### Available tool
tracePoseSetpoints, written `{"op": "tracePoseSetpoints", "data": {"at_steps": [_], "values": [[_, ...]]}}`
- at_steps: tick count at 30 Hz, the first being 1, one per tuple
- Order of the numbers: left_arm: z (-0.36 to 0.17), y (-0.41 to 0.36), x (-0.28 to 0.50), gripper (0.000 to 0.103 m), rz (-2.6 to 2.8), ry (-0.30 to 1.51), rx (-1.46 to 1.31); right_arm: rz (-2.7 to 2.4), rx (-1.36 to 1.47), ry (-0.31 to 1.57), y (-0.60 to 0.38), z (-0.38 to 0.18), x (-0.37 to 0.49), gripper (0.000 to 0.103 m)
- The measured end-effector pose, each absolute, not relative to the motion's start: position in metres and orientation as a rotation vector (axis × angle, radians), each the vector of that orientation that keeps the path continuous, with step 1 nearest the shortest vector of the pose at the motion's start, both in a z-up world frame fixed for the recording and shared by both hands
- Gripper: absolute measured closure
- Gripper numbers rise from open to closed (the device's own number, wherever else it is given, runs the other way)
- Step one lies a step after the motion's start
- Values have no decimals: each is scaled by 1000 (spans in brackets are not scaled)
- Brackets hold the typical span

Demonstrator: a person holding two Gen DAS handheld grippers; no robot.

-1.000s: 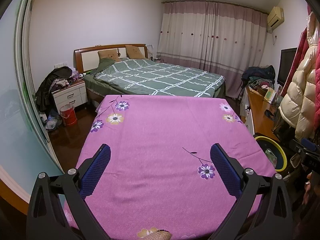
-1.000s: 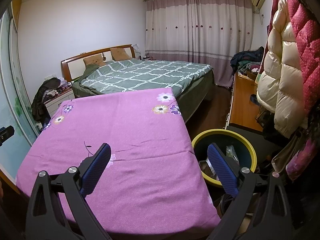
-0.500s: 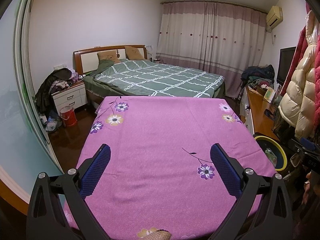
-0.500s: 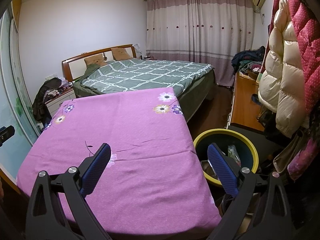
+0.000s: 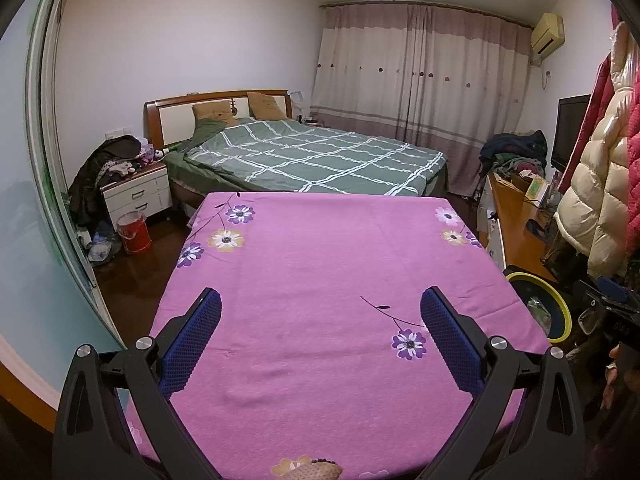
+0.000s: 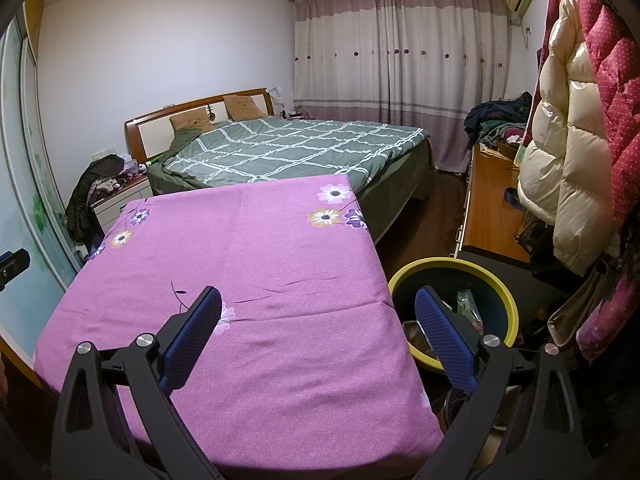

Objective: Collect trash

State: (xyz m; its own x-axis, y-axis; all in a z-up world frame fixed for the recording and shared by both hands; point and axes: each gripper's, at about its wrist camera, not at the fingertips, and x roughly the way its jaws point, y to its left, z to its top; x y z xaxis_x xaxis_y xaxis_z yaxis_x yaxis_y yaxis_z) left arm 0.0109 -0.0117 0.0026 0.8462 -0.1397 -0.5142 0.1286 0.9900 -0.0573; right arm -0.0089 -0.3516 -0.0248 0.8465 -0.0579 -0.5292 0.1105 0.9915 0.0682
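Where purple floral cloth ends, round yellow-rimmed bin

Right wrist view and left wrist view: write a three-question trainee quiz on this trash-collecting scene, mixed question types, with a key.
1. True or false: the right gripper is clamped on a piece of trash.
2. Multiple choice: where does the round yellow-rimmed dark bin stand relative to the purple flowered cloth-covered table?
A. Off its right edge, on the floor
B. On top of it
C. Behind its far edge, against the green checked bed
3. Fill in: the left gripper hangs over the table with its blue-padded fingers ____.

Key
1. False: both fingers are spread with nothing between them.
2. A; the bin already holds some wrappers.
3. Open.
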Motion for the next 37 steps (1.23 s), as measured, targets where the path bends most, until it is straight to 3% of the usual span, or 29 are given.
{"op": "tracePoseSetpoints", "data": {"at_steps": [28, 37], "values": [[-4, -15, 21, 5, -163, 564, -29, -73, 98, 569, -347, -31, -6, 10], [-43, -7, 106, 5, -123, 681, -22, 2, 110, 654, -349, -59, 77, 7]]}}
